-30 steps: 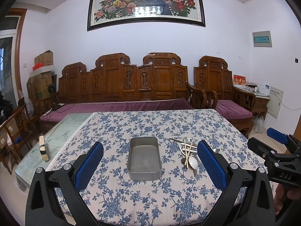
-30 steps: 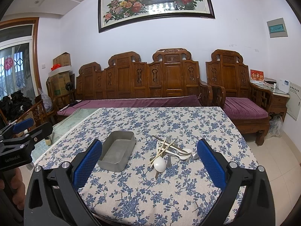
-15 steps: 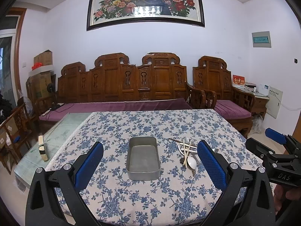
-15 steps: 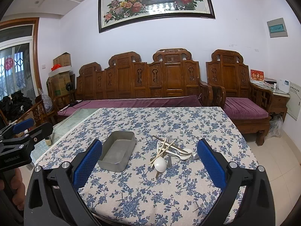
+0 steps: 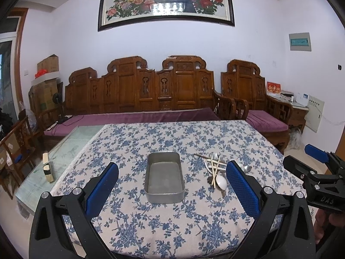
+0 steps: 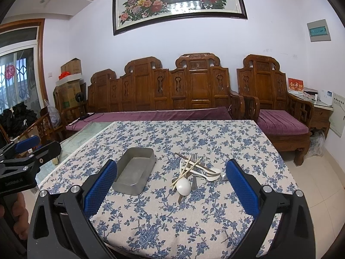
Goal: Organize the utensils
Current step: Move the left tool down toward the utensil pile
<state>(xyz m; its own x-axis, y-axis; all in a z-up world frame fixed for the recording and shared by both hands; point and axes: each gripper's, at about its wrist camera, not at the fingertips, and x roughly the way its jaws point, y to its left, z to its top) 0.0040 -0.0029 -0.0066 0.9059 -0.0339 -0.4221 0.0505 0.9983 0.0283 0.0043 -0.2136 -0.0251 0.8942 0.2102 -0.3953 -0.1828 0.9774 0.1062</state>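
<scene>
An empty grey metal tray (image 5: pixel 165 178) (image 6: pixel 135 172) sits on the blue-flowered tablecloth (image 5: pixel 172 222) (image 6: pixel 194 222). To its right lies a pile of utensils (image 5: pixel 216 169) (image 6: pixel 195 170): a white spoon (image 6: pixel 183 186), a fork (image 6: pixel 194 158), wooden chopsticks and more spoons. My left gripper (image 5: pixel 172 191) is open and empty, held above the near table edge, facing the tray. My right gripper (image 6: pixel 171 191) is open and empty, held back from the pile; it also shows in the left wrist view (image 5: pixel 319 173).
A carved wooden sofa (image 5: pixel 151 95) with purple cushions stands behind the table, an armchair (image 6: pixel 278 112) at the right. Bare glass tabletop (image 5: pixel 54 161) lies left of the cloth, with a small block (image 5: pixel 47 168) on it. Cardboard boxes (image 6: pixel 69 82) are stacked far left.
The left wrist view has drawn back slightly from the table; the tray and utensils look a little smaller. The right gripper has barely moved. Both stay open.
</scene>
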